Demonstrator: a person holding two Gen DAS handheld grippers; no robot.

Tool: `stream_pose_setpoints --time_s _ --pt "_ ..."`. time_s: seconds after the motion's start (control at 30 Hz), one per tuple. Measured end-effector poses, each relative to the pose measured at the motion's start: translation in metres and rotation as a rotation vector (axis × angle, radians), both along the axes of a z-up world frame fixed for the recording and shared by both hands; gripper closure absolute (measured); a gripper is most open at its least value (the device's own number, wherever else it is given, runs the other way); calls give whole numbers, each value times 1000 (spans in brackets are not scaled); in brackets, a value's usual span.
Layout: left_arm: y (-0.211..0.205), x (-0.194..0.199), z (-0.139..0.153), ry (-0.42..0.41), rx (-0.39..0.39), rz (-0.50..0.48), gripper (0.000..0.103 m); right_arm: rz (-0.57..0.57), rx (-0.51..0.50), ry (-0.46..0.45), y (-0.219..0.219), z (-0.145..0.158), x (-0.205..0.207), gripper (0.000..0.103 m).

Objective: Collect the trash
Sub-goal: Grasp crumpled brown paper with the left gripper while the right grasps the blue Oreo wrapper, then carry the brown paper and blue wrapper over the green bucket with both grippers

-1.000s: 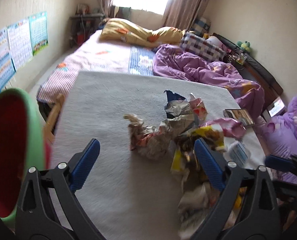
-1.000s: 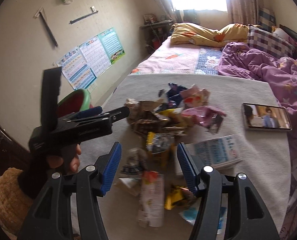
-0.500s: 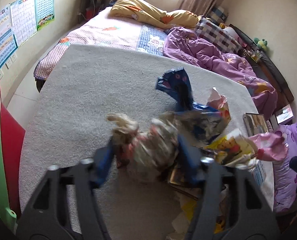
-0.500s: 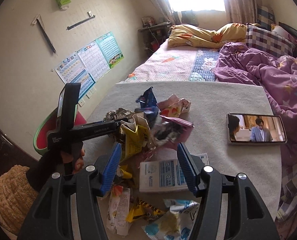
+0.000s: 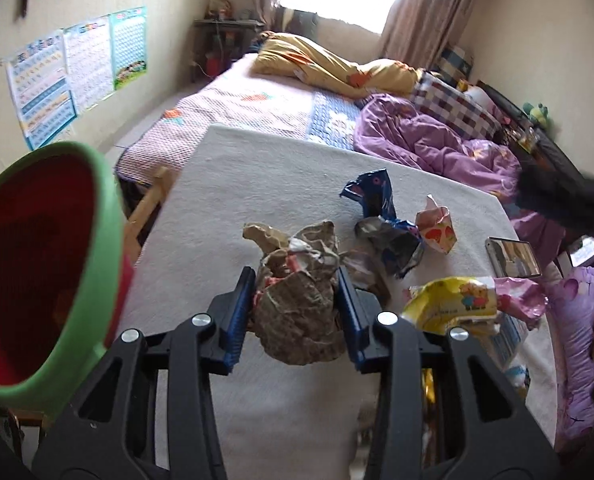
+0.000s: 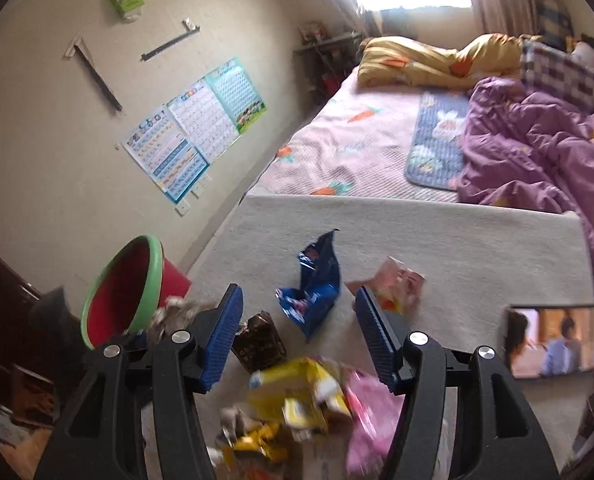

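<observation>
Bin, red inside with a green rim, stands at the near left, just off the edge of the cloth-covered table, its mouth tilted toward the work. Transfer looks like the step in hand: the left gripper is closing its blue pads on the brown crumpled wrapper, which sits squeezed between them above the cloth. Next move, I judge, calls for a swing left over the rim and a release. The right gripper hovers with jaws apart, holding nothing, above the remaining litter: blue packet, yellow packet, pink wrapper, pink heart-print carton. A phone with its screen lit lies far right, not trash. Nothing blocks the path to the bin.
</observation>
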State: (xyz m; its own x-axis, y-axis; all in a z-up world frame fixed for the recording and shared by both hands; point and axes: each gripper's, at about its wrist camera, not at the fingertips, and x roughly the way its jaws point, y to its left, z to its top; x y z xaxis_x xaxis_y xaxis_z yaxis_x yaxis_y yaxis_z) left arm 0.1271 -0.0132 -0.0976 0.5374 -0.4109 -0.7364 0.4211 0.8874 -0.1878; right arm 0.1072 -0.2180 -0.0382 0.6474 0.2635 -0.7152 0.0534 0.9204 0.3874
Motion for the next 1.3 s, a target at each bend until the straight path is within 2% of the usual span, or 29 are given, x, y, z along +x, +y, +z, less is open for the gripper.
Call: stream_pose_setpoints --time_s 0.2,0.43,0.47,0.5,0.53,0.6,0.63,0.67,0.83,0.97,1.0,1.13,1.2,1.3 --pt "18 -21 10 -18 -7 42 64 66 -103 164 27 -42 72 45" --pt "32 -37 10 -15 3 46 64 103 -148 268 47 -81 83 46" --pt "33 -38 8 -7 6 45 63 106 -148 281 48 -85 84 50" --pt "34 -38 5 4 10 44 63 110 -147 289 49 -87 84 59" --pt "35 -38 2 14 12 43 63 114 -148 294 50 -89 84 62" --pt "35 -40 -3 28 19 38 61 119 -145 283 51 -88 81 77" --pt "36 -41 -5 33 23 35 61 117 -134 276 50 -86 80 80" --pt "37 -42 -7 38 24 34 61 114 -121 263 50 -83 79 90" --pt "37 -39 -13 60 27 31 57 103 -90 192 51 -61 69 94" --pt "42 -39 -18 76 26 40 52 97 -21 111 52 -39 50 94" --pt "44 -39 -19 83 26 46 48 99 -15 85 55 -33 45 94" --pt "48 -38 -23 98 23 53 48 104 -19 10 72 -9 23 94" --pt "51 -39 -21 92 18 53 58 108 -4 -29 80 1 9 94" --pt "54 -43 -16 73 9 57 63 118 7 -71 95 11 -10 94"
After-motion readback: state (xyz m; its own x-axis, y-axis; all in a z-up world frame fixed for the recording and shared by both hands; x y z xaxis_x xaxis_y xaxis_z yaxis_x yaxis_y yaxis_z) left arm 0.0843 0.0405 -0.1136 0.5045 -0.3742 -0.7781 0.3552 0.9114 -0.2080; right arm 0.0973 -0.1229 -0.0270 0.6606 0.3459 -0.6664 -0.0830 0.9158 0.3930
